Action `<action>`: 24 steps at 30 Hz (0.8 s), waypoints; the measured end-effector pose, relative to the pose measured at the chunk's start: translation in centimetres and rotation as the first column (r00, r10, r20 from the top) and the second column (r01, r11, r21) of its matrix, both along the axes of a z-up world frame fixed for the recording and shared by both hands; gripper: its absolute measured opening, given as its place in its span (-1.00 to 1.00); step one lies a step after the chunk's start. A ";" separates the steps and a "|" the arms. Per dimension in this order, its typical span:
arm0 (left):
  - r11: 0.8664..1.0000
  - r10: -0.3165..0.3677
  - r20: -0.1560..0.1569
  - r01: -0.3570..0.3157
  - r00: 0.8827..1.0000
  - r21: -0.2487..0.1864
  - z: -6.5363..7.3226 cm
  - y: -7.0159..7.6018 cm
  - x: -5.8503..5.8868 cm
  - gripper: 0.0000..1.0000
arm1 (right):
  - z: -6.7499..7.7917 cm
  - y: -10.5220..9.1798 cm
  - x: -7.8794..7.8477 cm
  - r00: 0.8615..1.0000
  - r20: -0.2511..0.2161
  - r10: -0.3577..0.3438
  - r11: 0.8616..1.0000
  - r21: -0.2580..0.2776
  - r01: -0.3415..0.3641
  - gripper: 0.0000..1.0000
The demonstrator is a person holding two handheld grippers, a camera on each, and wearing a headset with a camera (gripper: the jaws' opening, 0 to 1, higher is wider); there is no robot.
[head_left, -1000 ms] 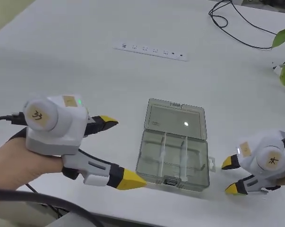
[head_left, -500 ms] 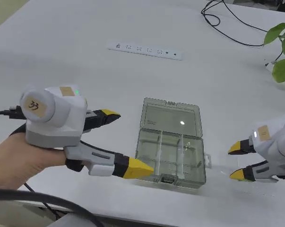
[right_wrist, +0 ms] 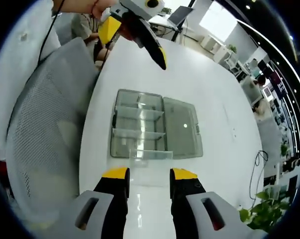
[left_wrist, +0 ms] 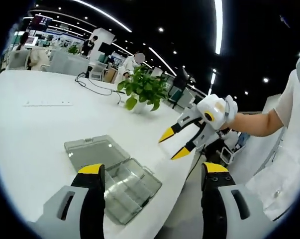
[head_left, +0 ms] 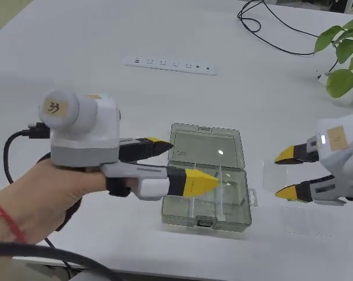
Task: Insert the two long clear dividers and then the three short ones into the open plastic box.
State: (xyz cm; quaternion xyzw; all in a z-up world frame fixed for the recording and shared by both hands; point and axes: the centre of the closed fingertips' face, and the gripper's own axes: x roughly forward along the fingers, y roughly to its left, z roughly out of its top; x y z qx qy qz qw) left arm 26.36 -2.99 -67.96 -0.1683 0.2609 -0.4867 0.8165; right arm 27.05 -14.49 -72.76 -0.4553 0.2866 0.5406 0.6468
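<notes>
The clear plastic box [head_left: 204,206] lies open at the table's front, its lid [head_left: 204,144] folded back flat. Two long clear dividers [head_left: 222,193] stand inside it, seen as two ribs [right_wrist: 139,112] in the right gripper view. My left gripper [head_left: 185,164] hovers open over the box's left half, with nothing between its fingers. My right gripper [head_left: 283,174] is open to the right of the box. A short clear divider [right_wrist: 150,154] lies on the table just ahead of its fingertips, beside the box [right_wrist: 154,130]. The left gripper view shows the box [left_wrist: 121,185] below and the right gripper [left_wrist: 175,145] beyond.
More clear dividers [head_left: 308,221] lie faintly on the table at the front right. A white power strip [head_left: 167,63] sits further back, a black cable [head_left: 270,32] runs at the far right, and a plant [head_left: 340,50] stands at the right edge. A mesh chair [right_wrist: 40,124] stands by the table's front.
My left gripper has moved right and now reaches over the box's left half. The right gripper has risen a little and drawn right, away from the box.
</notes>
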 end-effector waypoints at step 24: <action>0.984 -0.061 -0.263 0.014 0.963 -0.177 0.6 -5.2 -1.5 -0.32 | 5.2 6.4 -2.4 0.996 0.067 0.063 0.996 0.051 -0.066 -0.34</action>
